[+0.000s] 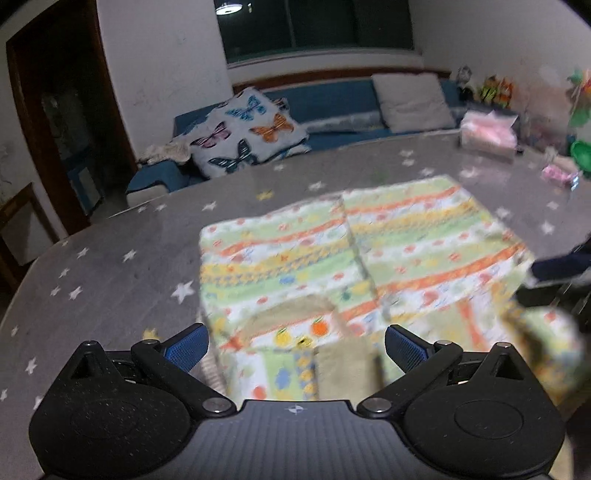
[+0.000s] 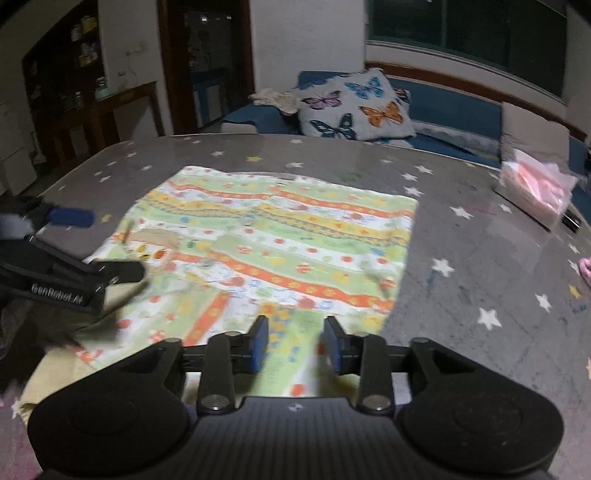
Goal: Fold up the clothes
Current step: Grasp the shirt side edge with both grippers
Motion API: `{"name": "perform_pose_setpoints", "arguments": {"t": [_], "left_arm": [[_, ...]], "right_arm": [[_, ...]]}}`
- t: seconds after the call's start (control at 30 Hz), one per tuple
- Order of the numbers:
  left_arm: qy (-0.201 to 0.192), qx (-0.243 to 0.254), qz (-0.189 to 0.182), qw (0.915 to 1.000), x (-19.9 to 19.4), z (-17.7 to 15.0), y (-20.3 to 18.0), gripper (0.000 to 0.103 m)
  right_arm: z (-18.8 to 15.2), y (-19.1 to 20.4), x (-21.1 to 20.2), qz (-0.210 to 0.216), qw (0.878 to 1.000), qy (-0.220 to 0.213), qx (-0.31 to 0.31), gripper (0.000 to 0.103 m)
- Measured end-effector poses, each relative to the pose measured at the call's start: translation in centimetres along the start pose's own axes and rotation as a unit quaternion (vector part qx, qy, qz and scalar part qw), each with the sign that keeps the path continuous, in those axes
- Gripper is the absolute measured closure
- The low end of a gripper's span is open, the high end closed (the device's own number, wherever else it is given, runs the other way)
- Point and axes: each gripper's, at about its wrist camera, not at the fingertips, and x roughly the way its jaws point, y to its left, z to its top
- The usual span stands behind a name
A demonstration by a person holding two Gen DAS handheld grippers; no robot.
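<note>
Home living room, night. Blue sofa [image 2: 443, 107] along wall with butterfly-print cushion [image 2: 356, 105] under a dark window [image 1: 317, 26]; wooden doorway [image 1: 55, 110] at side. Table [image 2: 480, 258] has grey star-print cover.

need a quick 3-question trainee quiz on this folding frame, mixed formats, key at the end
1. True or false: the striped patterned garment lies on the grey star-print table cover.
2. Multiple choice: in the left wrist view, how do the jaws of the left hand-held gripper stand?
A. Wide apart, pads off the cloth
B. Clamped on a sleeve
C. Shut on nothing
3. Fill in: the cushion on the blue sofa behind the table is printed with ____.

Key:
1. True.
2. A.
3. Butterflies.
</note>
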Motion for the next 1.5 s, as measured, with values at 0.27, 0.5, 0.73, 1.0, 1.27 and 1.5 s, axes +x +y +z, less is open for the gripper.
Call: {"name": "perform_pose_setpoints", "arguments": {"t": [0.27,0.5,0.73,1.0,1.27,1.5], "left_arm": [[0.025,0.042,-0.002,0.9988,1.8,-1.2,-1.7,0.0],[0.016,0.041,0.01,0.999,0.3,-2.3,-0.4,0.0],[0.001,0.04,0.021,0.999,-2.2,-4.0,0.8,0.0],[-0.029,0.071,0.016,0.9969,-6.9,-6.7,1.8,0.0],[-0.06,0.175,-0.022,0.9825,-10.5,-10.7,-0.2,0.0],[-0.118,0.277,-0.059,0.9519,-10.7,-12.5,-4.1,0.009]], "right_arm": [[-1.0,3.6,0.4,0.016,0.997,0.018,-0.067,0.063],[-2.2,5.3,-1.6,0.022,0.996,0.011,-0.09,0.06],[-3.3,6.0,-2.9,0.016,0.994,0.005,-0.104,0.056],[-4.6,5.8,-3.8,0.007,0.994,0.007,-0.108,0.049],[-5.3,5.6,-6.0,0.004,0.993,-0.002,-0.115,0.042],[-6.5,5.5,-6.8,0.002,0.992,0.008,-0.128,0.041]]}}
